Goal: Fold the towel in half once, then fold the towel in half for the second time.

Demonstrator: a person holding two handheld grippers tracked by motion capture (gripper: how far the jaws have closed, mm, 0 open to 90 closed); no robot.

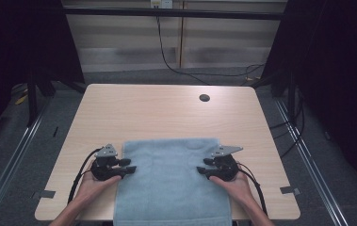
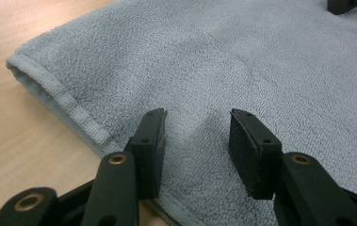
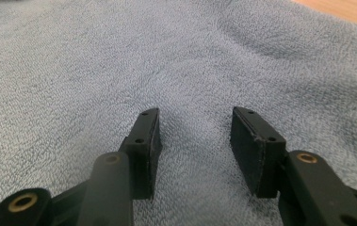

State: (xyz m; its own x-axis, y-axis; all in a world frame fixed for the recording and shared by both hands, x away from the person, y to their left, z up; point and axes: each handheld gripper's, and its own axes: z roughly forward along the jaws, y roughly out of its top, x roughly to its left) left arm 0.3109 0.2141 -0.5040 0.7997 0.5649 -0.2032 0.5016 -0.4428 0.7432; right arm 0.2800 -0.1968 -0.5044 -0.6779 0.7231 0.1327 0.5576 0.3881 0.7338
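You are only just starting on the towel (image 1: 171, 181), which is lying flat on the table (image 1: 166, 113) with its near end hanging over the edge, while your left gripper (image 1: 130, 166) and right gripper (image 1: 201, 166) are hovering over its side edges, jaws parted and gripping nothing yet.

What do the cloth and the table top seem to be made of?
The towel looks like soft grey-blue terry cloth: a looped, nubby pile and a stitched hem along its edge. The table top looks like light wood or a wood-look laminate, smooth and matt, with a fine straight grain; which one I cannot tell.
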